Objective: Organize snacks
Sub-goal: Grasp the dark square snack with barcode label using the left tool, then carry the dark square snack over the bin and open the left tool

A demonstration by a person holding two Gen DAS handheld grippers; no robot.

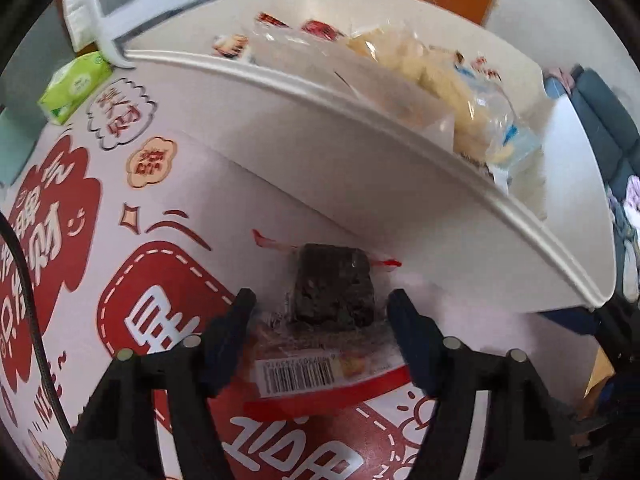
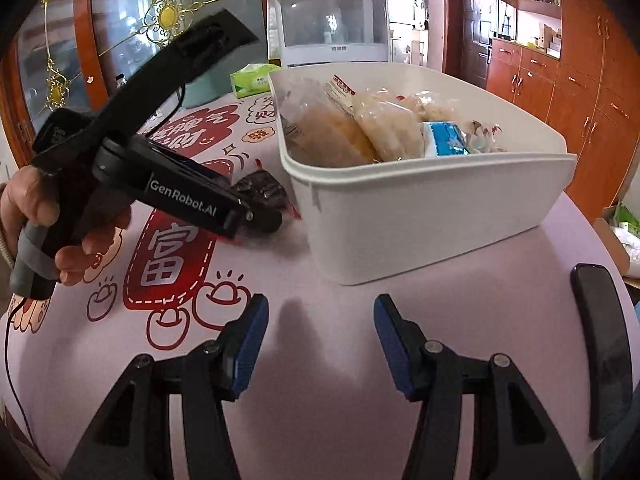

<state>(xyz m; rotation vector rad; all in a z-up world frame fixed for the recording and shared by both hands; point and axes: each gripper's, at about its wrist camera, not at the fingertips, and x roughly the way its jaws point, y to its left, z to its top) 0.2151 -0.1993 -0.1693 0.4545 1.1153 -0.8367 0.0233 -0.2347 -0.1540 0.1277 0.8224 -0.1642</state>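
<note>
Dark snack packet (image 1: 334,286) is seen lying on the printed tablecloth (image 1: 120,240) just beside the white bin's (image 2: 420,216) wall, straddled by the half-open left gripper (image 1: 320,312) without clear contact, while the right gripper (image 2: 320,324) is held half-open, empty, near the table's edge.

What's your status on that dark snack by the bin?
Left gripper straddling the dark snack packet, pads not visibly pressing. Right gripper open, empty, over bare tablecloth. Packet on the table beside the white bin; bin wall close behind.
</note>
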